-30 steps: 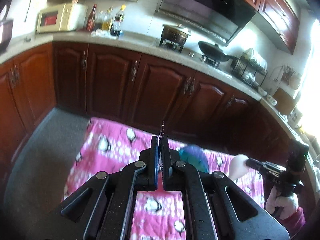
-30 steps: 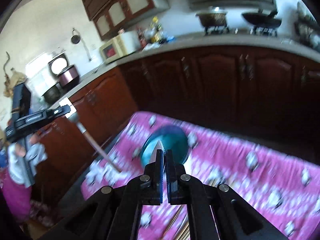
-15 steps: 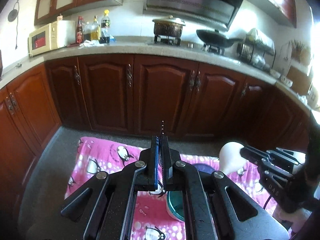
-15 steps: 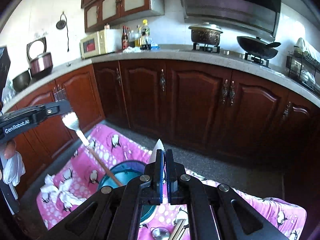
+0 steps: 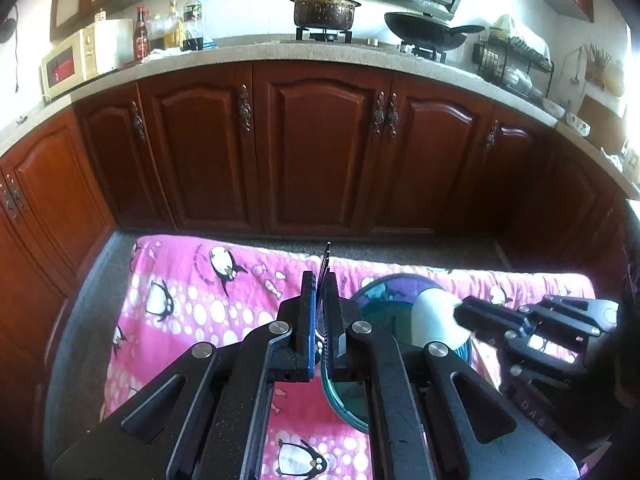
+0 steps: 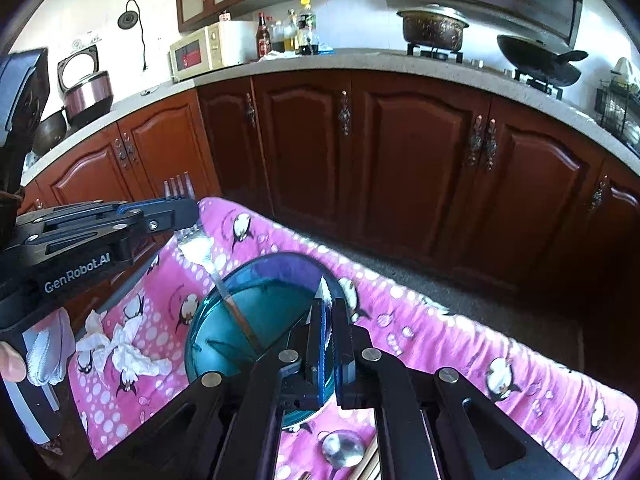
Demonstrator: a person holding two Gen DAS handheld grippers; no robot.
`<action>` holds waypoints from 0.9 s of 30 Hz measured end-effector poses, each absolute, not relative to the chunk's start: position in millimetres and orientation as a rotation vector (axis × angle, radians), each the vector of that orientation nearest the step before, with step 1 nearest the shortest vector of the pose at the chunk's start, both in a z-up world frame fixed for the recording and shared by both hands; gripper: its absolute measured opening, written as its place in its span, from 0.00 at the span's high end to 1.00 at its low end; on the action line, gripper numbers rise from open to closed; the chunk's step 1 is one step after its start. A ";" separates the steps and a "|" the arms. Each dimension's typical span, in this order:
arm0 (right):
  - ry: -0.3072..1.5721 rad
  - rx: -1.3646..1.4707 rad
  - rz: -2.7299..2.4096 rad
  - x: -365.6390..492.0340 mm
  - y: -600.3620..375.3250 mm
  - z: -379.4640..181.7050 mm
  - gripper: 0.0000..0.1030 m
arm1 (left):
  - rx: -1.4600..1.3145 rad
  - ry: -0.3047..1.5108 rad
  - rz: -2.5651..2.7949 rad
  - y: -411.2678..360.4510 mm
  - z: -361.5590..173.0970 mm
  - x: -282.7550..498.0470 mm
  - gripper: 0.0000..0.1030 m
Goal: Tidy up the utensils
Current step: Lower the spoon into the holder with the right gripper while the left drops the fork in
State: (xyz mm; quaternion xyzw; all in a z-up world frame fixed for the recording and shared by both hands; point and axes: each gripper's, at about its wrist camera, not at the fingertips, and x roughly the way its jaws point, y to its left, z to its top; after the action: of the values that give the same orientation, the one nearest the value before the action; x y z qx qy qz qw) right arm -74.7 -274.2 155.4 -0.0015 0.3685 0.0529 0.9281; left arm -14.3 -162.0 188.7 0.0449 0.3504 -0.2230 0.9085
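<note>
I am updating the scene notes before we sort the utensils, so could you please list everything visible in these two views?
cloth: one, pink with penguins, in front of the cabinets
bowl: one, teal, on the cloth
fork: one, silver tines, gripped above the bowl
white spoon: one, white, gripped above the bowl
metal spoon: one, silver, on the cloth near the bowl
tissue: one, white, crumpled on the cloth
cabinets: one row, dark red-brown, under the counter
pot: one, dark, on the stove
wok: one, black, beside the pot
microwave: one, cream, on the counter
left tool: one, black, shut on the fork
right tool: one, black, shut on the white spoon
</note>
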 end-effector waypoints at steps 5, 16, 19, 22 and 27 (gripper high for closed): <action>0.766 0.005 0.120 -75.5 -272.2 147.9 0.98 | 0.078 0.723 -0.452 -161.8 188.0 -16.7 0.98; 0.773 0.070 0.139 -89.8 -275.8 151.1 0.88 | 0.040 0.756 -0.447 -153.9 188.6 -21.3 0.71; 0.767 0.081 0.134 -97.3 -277.4 153.2 0.84 | 0.042 0.750 -0.445 -151.0 191.1 -25.9 0.67; 0.759 0.097 0.126 -105.1 -280.5 157.7 0.81 | 0.033 0.746 -0.439 -146.0 194.8 -31.1 0.57; 0.742 0.131 0.121 -124.4 -282.0 165.6 0.76 | 0.036 0.739 -0.430 -137.6 199.7 -47.5 0.52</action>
State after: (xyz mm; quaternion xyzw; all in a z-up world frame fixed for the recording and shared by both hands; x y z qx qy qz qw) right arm -124.4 -282.0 165.6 0.0637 0.3620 0.0590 0.9281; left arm -47.5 -137.6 199.7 0.0175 0.3585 -0.2083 0.9099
